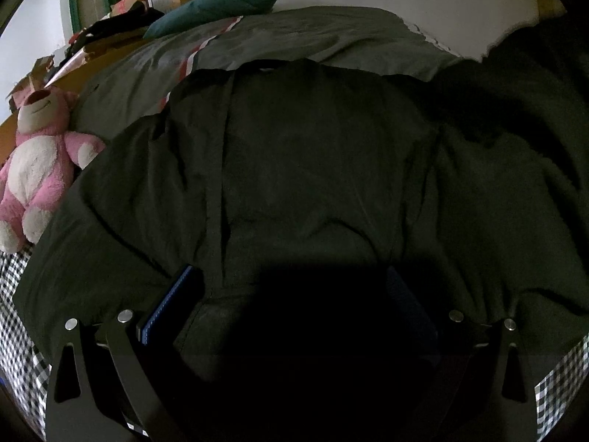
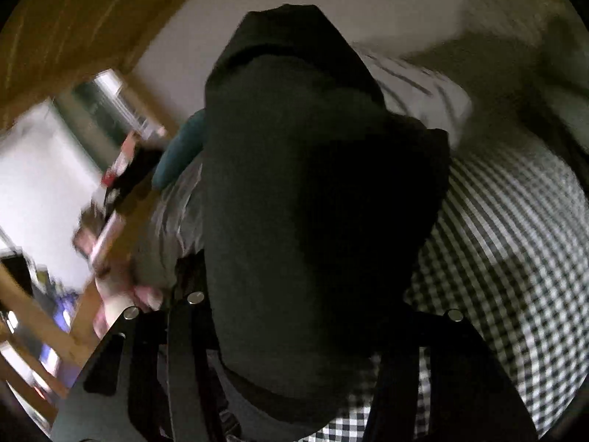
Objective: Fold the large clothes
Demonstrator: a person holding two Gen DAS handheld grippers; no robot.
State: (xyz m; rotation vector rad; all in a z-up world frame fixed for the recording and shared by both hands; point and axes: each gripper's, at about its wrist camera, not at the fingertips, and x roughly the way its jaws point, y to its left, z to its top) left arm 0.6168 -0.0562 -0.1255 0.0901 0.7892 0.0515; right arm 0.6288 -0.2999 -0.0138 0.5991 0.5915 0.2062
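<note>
Dark fabric is filling the near part of the left wrist view, where the left gripper [image 1: 294, 294] is sitting low over the dark green jacket [image 1: 294, 154]. Its blue-padded fingers [image 1: 173, 304] are standing wide apart, spread on either side of the cloth's near hem, which is bunching up between them without being pinched. The jacket is lying spread across the checkered bedsheet [image 1: 22, 331], with its collar pointing toward the far side. Beyond it a grey blanket [image 1: 294, 40] is lying, and a teal pillow [image 1: 217, 7] is resting at the far left against the wall. A pink plush bear [image 1: 36, 162] is sitting at the left edge of the bed, just beside the jacket's sleeve.

Black cloth is also crowding the right wrist view, which is heavily blurred. A fold of the jacket [image 2: 305, 202] is hanging up in front of the lens and covering the right gripper [image 2: 316, 331]; the fingers are hiding behind it, so the jaws are probably pinching the cloth, but I cannot tell for certain. To the right the checkered bedsheet [image 2: 515, 250] is showing below the raised fold, and the teal pillow [image 2: 180, 154] is peeking out on the left beside it.
</note>
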